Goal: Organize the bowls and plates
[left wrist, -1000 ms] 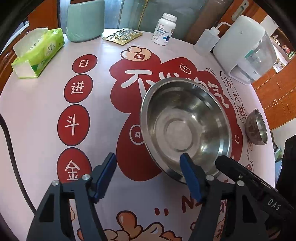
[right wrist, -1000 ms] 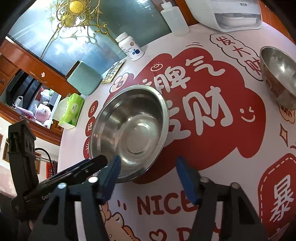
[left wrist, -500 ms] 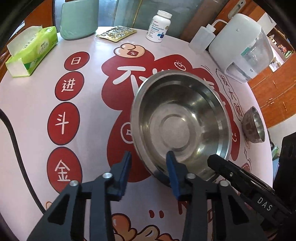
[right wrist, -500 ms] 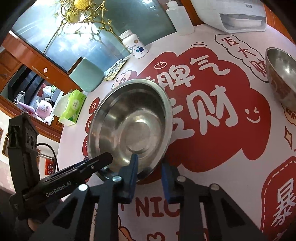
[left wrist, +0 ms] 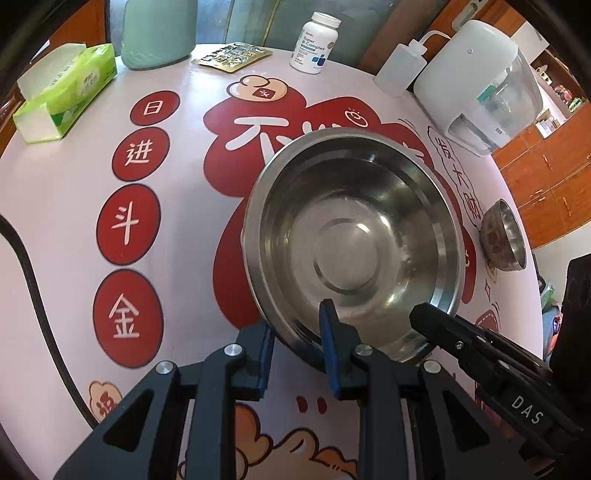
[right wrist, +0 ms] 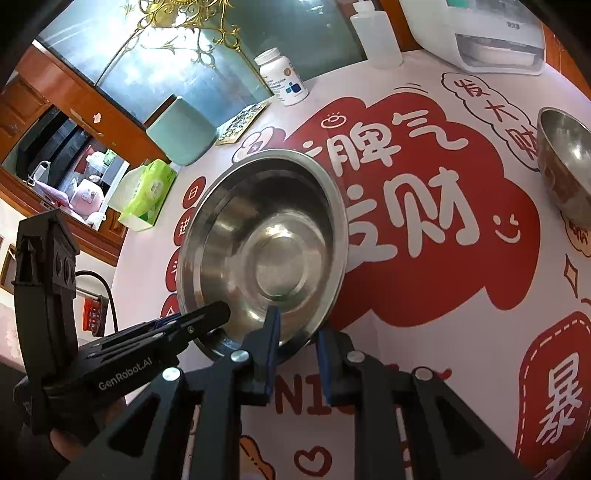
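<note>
A large steel bowl (left wrist: 351, 240) (right wrist: 266, 243) sits mid-table on the red-and-white printed cloth. My left gripper (left wrist: 295, 325) straddles its near rim, one blue pad inside and one outside; its jaws are closing, pads pressing the wall. My right gripper (right wrist: 297, 325) is shut on the same rim further right, and its black tip (left wrist: 428, 317) shows in the left wrist view. The left gripper's tip (right wrist: 218, 310) lies over the rim in the right wrist view. A small steel bowl (left wrist: 504, 236) (right wrist: 565, 166) stands apart at the table's right edge.
Along the far edge stand a green tissue pack (left wrist: 66, 88), a pale green container (left wrist: 159, 33), a blister pack (left wrist: 232, 57), a pill bottle (left wrist: 314, 42), a squeeze bottle (left wrist: 399, 70) and a white appliance (left wrist: 476, 85). A black cable (left wrist: 33, 280) runs down the left side.
Both grippers' jaws have narrowed from wide apart onto the large bowl's near rim. The bowl now fills more of each view, with its near edge between the pads.
</note>
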The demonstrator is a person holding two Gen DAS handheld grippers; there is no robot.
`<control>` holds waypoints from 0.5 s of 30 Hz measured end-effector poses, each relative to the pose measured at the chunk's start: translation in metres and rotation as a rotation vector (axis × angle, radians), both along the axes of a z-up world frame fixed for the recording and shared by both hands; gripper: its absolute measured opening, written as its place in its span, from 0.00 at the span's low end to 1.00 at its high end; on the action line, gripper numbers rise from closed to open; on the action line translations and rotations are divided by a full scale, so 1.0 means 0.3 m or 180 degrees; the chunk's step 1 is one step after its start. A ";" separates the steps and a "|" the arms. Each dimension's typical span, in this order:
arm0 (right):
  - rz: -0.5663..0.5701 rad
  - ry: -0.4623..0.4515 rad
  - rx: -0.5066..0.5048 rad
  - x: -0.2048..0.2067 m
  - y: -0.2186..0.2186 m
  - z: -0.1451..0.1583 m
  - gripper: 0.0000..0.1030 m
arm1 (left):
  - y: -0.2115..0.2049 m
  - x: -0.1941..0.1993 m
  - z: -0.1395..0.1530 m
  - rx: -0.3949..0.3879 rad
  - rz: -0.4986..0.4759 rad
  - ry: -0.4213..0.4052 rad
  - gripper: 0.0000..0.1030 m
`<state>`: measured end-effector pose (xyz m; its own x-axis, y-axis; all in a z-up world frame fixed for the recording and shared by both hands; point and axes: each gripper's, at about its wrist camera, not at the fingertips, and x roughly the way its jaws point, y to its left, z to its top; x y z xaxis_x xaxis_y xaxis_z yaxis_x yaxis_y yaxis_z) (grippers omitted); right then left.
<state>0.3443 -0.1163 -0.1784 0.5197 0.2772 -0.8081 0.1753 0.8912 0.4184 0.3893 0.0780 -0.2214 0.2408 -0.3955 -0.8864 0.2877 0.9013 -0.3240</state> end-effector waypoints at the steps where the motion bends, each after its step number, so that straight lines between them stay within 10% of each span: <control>1: 0.0014 0.0004 -0.0002 -0.005 0.005 0.002 0.18 | 0.002 -0.006 0.004 0.0010 -0.0008 -0.0006 0.21; 15: 0.0300 -0.0012 0.0015 -0.118 0.136 0.086 0.18 | 0.154 -0.165 0.107 0.0080 0.0113 -0.0051 0.22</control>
